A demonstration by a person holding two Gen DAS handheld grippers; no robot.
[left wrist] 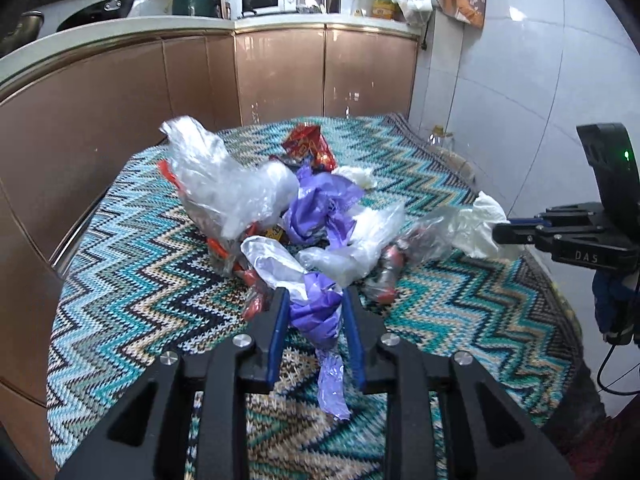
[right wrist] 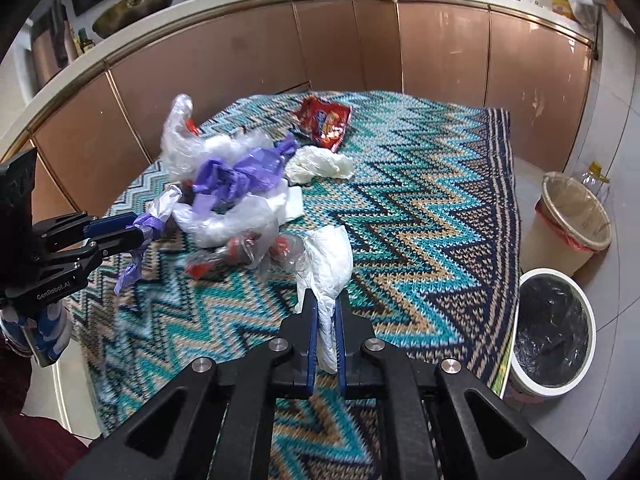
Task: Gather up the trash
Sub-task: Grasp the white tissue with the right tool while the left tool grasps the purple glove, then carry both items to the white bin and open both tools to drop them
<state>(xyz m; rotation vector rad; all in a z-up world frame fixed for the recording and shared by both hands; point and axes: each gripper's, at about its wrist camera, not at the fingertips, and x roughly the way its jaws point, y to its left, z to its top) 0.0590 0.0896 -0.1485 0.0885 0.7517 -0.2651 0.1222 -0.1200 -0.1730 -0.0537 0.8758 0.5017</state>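
Note:
A pile of trash lies on the zigzag-patterned tablecloth [right wrist: 420,200]: clear plastic bags [left wrist: 224,188], a crumpled purple bag [left wrist: 320,204], a red snack wrapper [right wrist: 326,120] and a white wad of tissue [right wrist: 316,166]. My left gripper [left wrist: 314,296] is shut on a twisted strip of purple plastic [left wrist: 316,312] at the near edge of the pile; a tail of it hangs below the fingers. It also shows at the left of the right wrist view as the left gripper [right wrist: 140,232]. My right gripper [right wrist: 325,300] is shut on a white tissue [right wrist: 328,256], lifted a little off the cloth.
Two bins stand on the floor right of the table: a beige one with a liner [right wrist: 572,216] and a white one with a black liner [right wrist: 552,328]. An oil bottle [right wrist: 596,178] stands behind them. Copper-coloured kitchen cabinets [right wrist: 340,48] curve round the table's far side.

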